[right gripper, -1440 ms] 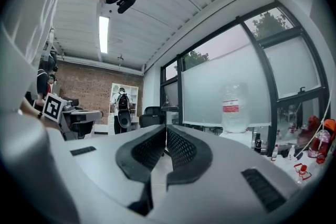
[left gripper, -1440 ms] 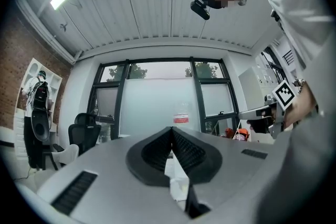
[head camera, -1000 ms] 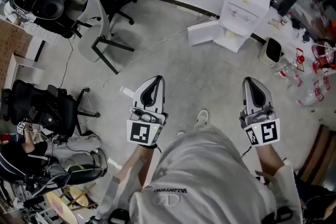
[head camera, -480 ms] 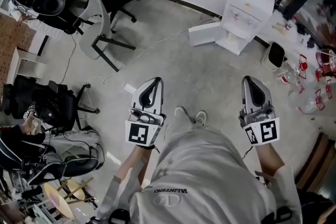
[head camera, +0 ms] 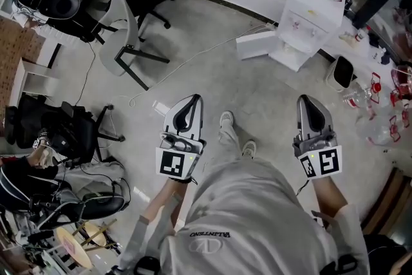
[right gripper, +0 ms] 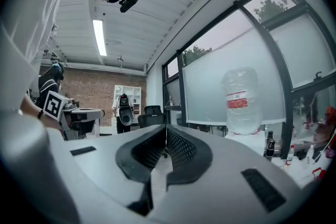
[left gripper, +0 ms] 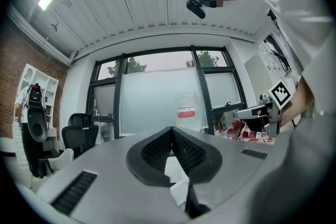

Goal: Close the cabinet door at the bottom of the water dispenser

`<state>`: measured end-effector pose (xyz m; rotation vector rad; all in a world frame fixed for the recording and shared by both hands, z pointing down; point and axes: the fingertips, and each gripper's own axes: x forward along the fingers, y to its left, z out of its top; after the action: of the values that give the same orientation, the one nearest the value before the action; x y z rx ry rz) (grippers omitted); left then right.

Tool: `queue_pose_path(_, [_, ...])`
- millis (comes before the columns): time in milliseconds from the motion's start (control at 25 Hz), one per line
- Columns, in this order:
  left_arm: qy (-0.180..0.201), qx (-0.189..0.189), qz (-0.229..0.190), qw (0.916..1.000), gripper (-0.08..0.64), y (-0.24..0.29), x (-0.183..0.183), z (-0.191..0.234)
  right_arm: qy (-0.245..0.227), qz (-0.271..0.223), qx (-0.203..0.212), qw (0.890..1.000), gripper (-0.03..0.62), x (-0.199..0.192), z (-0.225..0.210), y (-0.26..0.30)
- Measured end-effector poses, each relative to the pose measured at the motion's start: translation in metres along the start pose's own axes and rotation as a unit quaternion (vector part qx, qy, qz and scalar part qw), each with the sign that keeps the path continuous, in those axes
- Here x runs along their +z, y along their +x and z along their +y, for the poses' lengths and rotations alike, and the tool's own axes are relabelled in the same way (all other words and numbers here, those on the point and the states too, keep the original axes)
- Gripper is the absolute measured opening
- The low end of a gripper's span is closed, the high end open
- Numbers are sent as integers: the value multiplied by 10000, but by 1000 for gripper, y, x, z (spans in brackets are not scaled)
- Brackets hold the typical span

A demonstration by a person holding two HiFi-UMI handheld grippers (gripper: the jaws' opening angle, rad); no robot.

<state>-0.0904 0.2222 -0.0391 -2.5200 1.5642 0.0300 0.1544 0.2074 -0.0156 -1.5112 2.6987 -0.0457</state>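
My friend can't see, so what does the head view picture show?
A person looks down at a left tool and a right tool held out, both shut and empty, over a grey floor. Ahead stands a water dispenser with its white bottom cabinet door swung open.

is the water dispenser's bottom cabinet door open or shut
Open: the head view shows the white cabinet door swung out from the water dispenser.
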Motion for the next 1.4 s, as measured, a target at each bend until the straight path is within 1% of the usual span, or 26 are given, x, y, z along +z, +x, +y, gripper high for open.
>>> queue_pose_path(120, [-20, -40, 30, 10000, 8, 15, -4, 19, -43, -2, -26, 10000, 15, 3, 1, 22])
queue_pose_path(240, [-72, -126, -47, 9999, 8, 35, -9, 40, -58, 7, -112, 9999, 15, 5, -3, 48])
queue_pose_path(400, [-177, -262, 87, 9995, 8, 62, -28, 71, -139, 65, -248, 9996, 15, 5, -5, 86])
queue_pose_path(480, [-254, -333, 55, 9991, 8, 78, -33, 86, -155, 90, -342, 9993, 15, 5, -8, 105])
queue_pose_path(520, [-291, -376, 30, 9989, 8, 86, -36, 93, -153, 108, -388, 9991, 15, 4, -10, 114])
queue_pose_path(680, [-427, -675, 155, 9967, 8, 116, -47, 113, -149, 131, -509, 9985, 15, 2, -12, 151])
queue_pose_path(920, [-472, -1062, 196, 9930, 8, 150, -62, 137, -216, 93, -532, 9983, 15, -1, -5, 206])
queue_pose_path(1080, [-474, -1239, 197, 9910, 8, 168, -72, 140, -294, 97, -389, 9988, 15, -5, -5, 230])
queue_pose_path(1200, [-394, -1355, 237, 9897, 9, 181, -93, 139, -449, 24, -285, 9986, 15, -12, -8, 247])
queue_pose_path(1240, [-426, -1364, 264, 9894, 8, 186, -103, 138, -496, 5, -265, 9984, 15, -19, -11, 252])
queue_pose_path(1320, [-502, -1366, 321, 9888, 9, 197, -130, 134, -511, -1, -244, 9984, 15, -40, -20, 264])
queue_pose_path(1400, [-462, -1408, 373, 9883, 8, 210, -163, 129, -425, 8, -197, 9989, 15, -71, -31, 277])
